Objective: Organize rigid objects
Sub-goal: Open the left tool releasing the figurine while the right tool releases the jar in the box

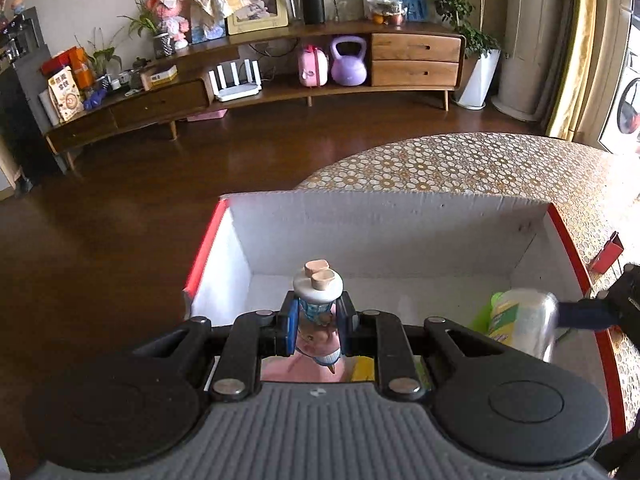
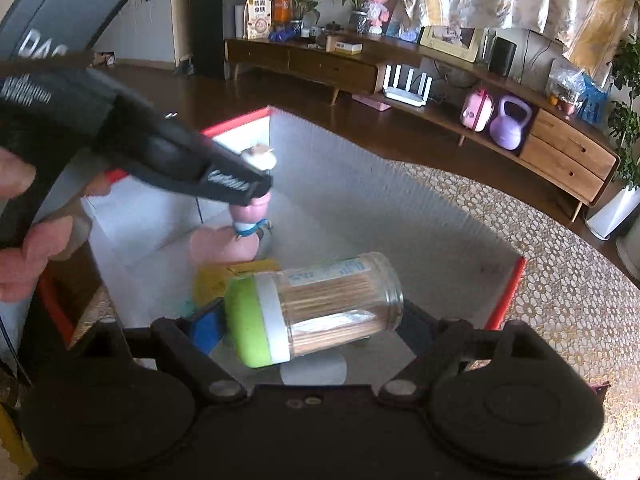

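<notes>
Toothpick jar of clear plastic with a lime-green lid [image 2: 316, 308] lies sideways between the fingers of my right claw [image 2: 308, 326], lid to my left, held above the open box. My right claw stands wide but clamps the jar end to end, blue pad against the lid.

Largest around me is the round table with a gold flower-pattern cloth [image 1: 460, 164], which carries the white cardboard box with red outer walls [image 1: 384, 224]. The box's tall far wall rises ahead of both claws, and its red right edge [image 2: 508, 296] runs close beside the jar's base. Beyond the table stretches dark wooden floor up to a long low wooden sideboard [image 1: 280, 88], with a purple kettlebell [image 1: 348, 62] and a pink toy case [image 1: 313, 66] on its lower shelf.

Inside the box, under the jar, lie a yellow packet [image 2: 224, 276] and a pink soft-looking thing [image 2: 218, 246]; I cannot tell what they are.

My left claw [image 1: 316, 320] is clenched tight on a small figurine with a white round base and tan feet [image 1: 318, 280], gripped upside down by its pale blue and pink body, feet pointing at the far wall. It hangs over the box's left half, near the jar without touching it. Both claws tilt steeply downward into the box. My left hand [image 2: 24, 232] wraps the left claw's black handle.
</notes>
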Available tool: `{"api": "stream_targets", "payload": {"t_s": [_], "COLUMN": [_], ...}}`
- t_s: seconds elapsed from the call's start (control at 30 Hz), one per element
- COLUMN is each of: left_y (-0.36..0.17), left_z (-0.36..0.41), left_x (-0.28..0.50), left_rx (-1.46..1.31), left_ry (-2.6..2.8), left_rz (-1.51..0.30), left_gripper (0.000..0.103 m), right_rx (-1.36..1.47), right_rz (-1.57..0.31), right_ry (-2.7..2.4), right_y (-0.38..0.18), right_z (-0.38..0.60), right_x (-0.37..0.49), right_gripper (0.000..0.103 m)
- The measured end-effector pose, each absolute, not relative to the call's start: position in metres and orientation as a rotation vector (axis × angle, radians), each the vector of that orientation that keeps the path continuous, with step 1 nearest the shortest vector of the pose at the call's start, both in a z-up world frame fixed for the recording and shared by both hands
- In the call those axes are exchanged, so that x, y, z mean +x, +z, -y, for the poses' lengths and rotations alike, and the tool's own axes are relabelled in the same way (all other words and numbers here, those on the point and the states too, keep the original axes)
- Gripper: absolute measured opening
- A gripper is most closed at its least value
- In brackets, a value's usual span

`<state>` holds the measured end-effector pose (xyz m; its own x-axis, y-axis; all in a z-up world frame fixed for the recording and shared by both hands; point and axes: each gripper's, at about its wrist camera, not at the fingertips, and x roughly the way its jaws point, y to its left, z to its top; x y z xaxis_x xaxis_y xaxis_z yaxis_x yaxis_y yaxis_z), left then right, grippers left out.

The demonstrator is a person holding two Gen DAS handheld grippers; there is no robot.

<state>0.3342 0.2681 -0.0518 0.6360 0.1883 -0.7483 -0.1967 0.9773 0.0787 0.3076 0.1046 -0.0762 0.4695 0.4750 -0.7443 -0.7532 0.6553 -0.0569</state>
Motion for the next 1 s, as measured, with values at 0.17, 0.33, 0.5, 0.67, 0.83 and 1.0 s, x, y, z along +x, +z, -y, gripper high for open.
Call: {"api": "stream_targets", "payload": {"t_s": [0.17, 0.33, 0.5, 0.67, 0.83, 1.0], "left_y": [-0.062, -0.077, -0.086, -0.088, -0.086, -0.079], "left_z": [-0.258, -0.246, -0.244, -0.245, -0.243, -0.243], "left_x": [0.351, 0.362, 0.367, 0.369, 0.362, 0.352], "left_rx": [-0.005, 0.013, 0.019, 0.008, -0.005, -0.023], "left_ry": [0.193, 0.179, 0.171, 0.169, 0.172, 0.180], "left_rz": [-0.876, -0.906, -0.957, -0.984, -0.991, -0.978], "left_gripper": [0.019, 0.019, 0.019, 0.019, 0.019, 0.019], "right_rx": [-0.415, -0.414, -0.399, -0.402, -0.398, -0.381], "right_rz": [-0.771, -0.783, -0.806, -0.810, -0.798, -0.790], "right_ry": [0.773, 0.768, 0.759, 0.749, 0.750, 0.761], "right_y": [-0.082, -0.083, -0.083, -0.082, -0.077, -0.070], "right_z": [-0.108, -0.108, -0.107, -0.106, -0.103, -0.098], "right_x": [0.311, 0.308, 0.309, 0.308, 0.308, 0.304], "right_gripper": [0.088, 0.088, 0.088, 0.088, 0.089, 0.090]}}
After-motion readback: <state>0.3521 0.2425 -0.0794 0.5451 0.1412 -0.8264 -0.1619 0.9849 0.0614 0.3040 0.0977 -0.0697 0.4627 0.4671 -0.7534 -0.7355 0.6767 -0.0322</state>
